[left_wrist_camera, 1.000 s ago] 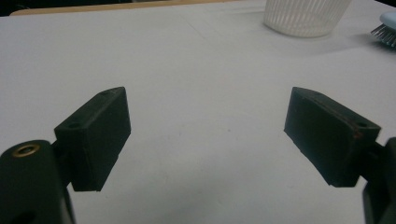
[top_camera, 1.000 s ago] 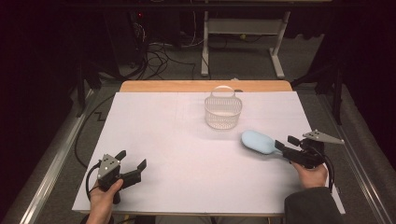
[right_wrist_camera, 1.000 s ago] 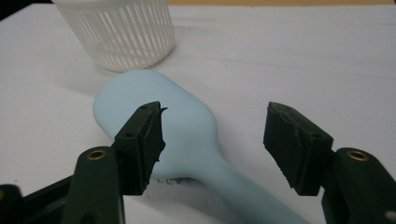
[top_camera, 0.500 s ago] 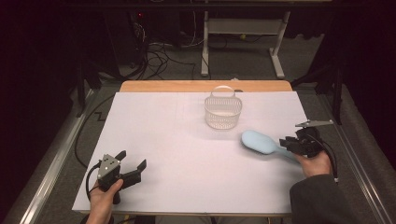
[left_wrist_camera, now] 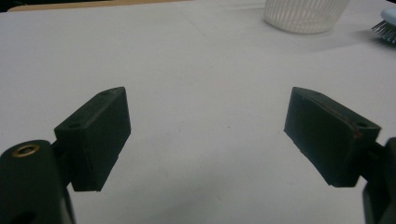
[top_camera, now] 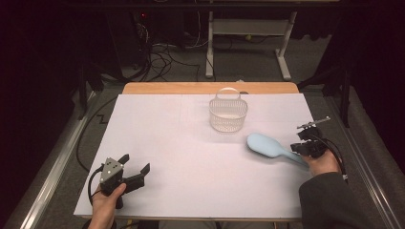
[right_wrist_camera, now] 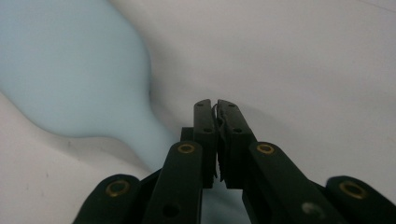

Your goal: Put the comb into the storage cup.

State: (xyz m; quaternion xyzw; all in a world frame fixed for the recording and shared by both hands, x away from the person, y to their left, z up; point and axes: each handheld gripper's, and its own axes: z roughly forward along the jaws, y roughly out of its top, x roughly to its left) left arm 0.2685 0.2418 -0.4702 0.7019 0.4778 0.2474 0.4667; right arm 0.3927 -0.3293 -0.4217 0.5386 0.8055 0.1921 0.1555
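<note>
A light blue hairbrush (top_camera: 265,144) lies on the white table sheet (top_camera: 181,143) at the right, bristles down, its handle pointing at my right hand. In the right gripper view the brush (right_wrist_camera: 70,70) spreads out at upper left and its handle runs beneath my right gripper (right_wrist_camera: 215,103), whose jaws are pressed together above it. That right gripper (top_camera: 298,146) sits at the handle's end. My left gripper (top_camera: 136,162) rests at the front left, open, with bare sheet between its jaws (left_wrist_camera: 205,135). A white slatted basket (top_camera: 228,114) stands at the back centre.
The basket (left_wrist_camera: 303,16) and the brush bristles (left_wrist_camera: 386,28) appear far off in the left gripper view. A wooden table edge (top_camera: 210,88) runs behind the sheet. Beyond it are table legs and cables on the floor.
My right gripper has shifted slightly up and right and turned at the brush handle. The brush has barely moved. My left gripper has stayed still.
</note>
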